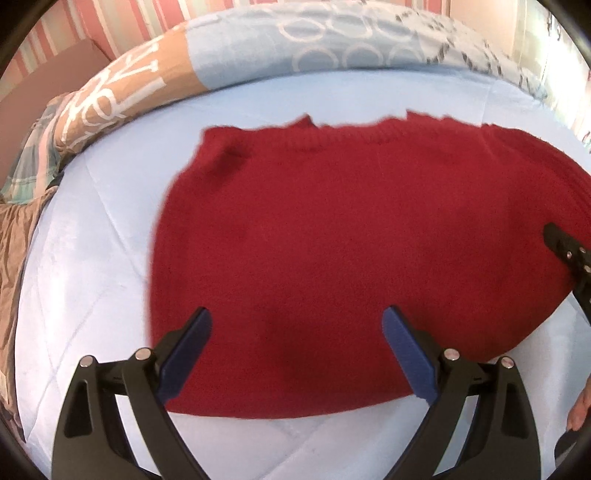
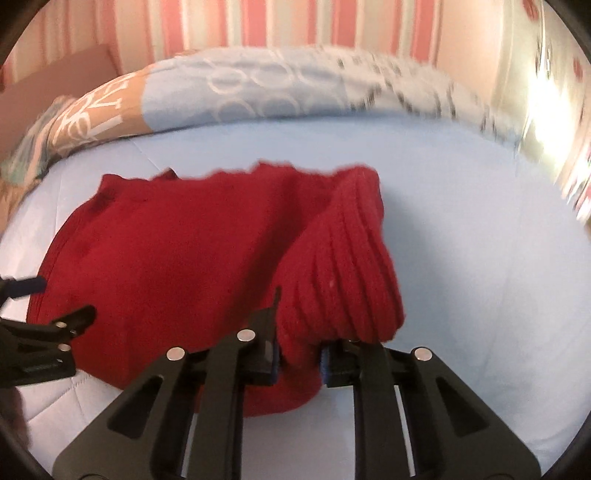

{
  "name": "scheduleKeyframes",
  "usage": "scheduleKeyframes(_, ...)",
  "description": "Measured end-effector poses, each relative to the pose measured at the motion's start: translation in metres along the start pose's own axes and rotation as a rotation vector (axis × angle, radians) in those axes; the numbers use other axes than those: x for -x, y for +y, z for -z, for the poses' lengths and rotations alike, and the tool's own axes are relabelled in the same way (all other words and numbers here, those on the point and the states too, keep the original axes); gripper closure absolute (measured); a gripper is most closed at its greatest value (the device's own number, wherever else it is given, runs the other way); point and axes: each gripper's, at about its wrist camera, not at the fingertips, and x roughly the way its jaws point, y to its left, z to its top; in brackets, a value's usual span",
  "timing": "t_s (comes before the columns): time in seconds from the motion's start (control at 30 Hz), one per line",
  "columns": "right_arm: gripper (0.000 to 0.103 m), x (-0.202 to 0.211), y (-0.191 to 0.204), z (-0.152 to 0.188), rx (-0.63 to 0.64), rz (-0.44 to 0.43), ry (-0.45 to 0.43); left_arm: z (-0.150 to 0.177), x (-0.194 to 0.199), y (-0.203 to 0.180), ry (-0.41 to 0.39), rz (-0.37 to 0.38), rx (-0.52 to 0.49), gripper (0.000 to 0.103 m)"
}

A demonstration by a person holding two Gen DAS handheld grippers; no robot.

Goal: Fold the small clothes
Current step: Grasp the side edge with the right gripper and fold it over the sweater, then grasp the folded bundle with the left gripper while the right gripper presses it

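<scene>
Pale blue quilted cover on 1 bed (image 1: 110, 236), stitched seams visible, fills most of both views. Striped pink and white wall (image 2: 258, 22) behind it.

1 rolled duvet (image 1: 332, 40) along the far edge of the bed: light blue with white rings, a tan section with white lettering at its left end, grey-speckled at its right end. 1 crumpled brown fabric (image 1: 14, 236) at the left edge of the bed, partly cut off by the lens.

1 red knit sweater (image 1: 332, 236), the only garment in view, lies near the middle of the bed, neckline toward the duvet, body mostly flat. Its right side is lifted off the cover into a ribbed fold (image 2: 343, 266), sleeve or hem, can't tell which.

2 tools:
- right tool (image 2: 297, 360): jaws nearly together, pinching the lower end of that ribbed fold; red knit bunched between the blue pads. From the left wrist view only its black tip shows at the right edge, over the sweater.
- left tool (image 1: 297, 354): jaws spread wide, nothing between them, hovering over the near hem of the sweater. Contact with the fabric can't be confirmed.

Part of 1 hand (image 1: 580, 410) at the lower right edge of the left wrist view.
</scene>
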Motion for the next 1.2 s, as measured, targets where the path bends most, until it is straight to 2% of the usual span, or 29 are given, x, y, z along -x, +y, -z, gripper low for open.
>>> scheduleKeyframes(0.1, 0.091, 0.014, 0.031, -0.013, 0.069, 0.051, -0.077, 0.000, 0.006, 0.034, -0.014, -0.034, 0.005, 0.009)
scheduleKeyframes(0.2, 0.091, 0.028, 0.079, -0.023, 0.191, 0.091, -0.167, 0.006, 0.004, 0.073, -0.025, -0.083, 0.032, 0.009)
scheduleKeyframes(0.3, 0.091, 0.033, 0.130, -0.024, 0.305, 0.052, -0.221, 0.016, 0.000, 0.115, -0.020, -0.125, 0.075, 0.009)
scheduleKeyframes(0.37, 0.091, 0.035, 0.165, -0.020, 0.379, -0.018, -0.240, 0.024, 0.001, 0.141, -0.026, -0.163, 0.095, 0.009)
scheduleKeyframes(0.5, 0.092, 0.023, 0.217, -0.001, 0.519, -0.109, -0.211, 0.041, 0.004, 0.186, -0.025, -0.200, 0.152, 0.009)
scheduleKeyframes(0.63, 0.092, 0.013, 0.240, 0.018, 0.611, -0.153, -0.167, 0.060, 0.006, 0.221, -0.013, -0.224, 0.223, 0.009)
scheduleKeyframes(0.7, 0.092, 0.012, 0.248, 0.026, 0.652, -0.171, -0.147, 0.070, 0.007, 0.230, -0.009, -0.236, 0.239, 0.009)
scheduleKeyframes(0.83, 0.091, -0.009, 0.260, 0.051, 0.746, -0.148, -0.043, 0.077, 0.003, 0.238, 0.007, -0.229, 0.255, 0.009)
scheduleKeyframes(0.87, 0.091, -0.009, 0.259, 0.052, 0.748, -0.156, -0.044, 0.076, 0.004, 0.236, 0.005, -0.226, 0.252, 0.009)
scheduleKeyframes(0.97, 0.076, -0.003, 0.247, 0.041, 0.710, -0.233, -0.014, 0.072, 0.008, 0.224, -0.008, -0.220, 0.217, 0.009)
scheduleKeyframes(1.07, 0.051, 0.010, 0.232, 0.028, 0.665, -0.320, 0.021, 0.062, 0.008, 0.212, -0.016, -0.207, 0.178, 0.009)
scheduleKeyframes(1.1, 0.038, 0.014, 0.229, 0.024, 0.646, -0.342, 0.028, 0.060, 0.009, 0.209, -0.019, -0.199, 0.170, 0.009)
scheduleKeyframes(1.2, 0.023, 0.039, 0.194, 0.007, 0.535, -0.431, 0.013, 0.046, 0.016, 0.191, -0.041, -0.133, 0.141, 0.009)
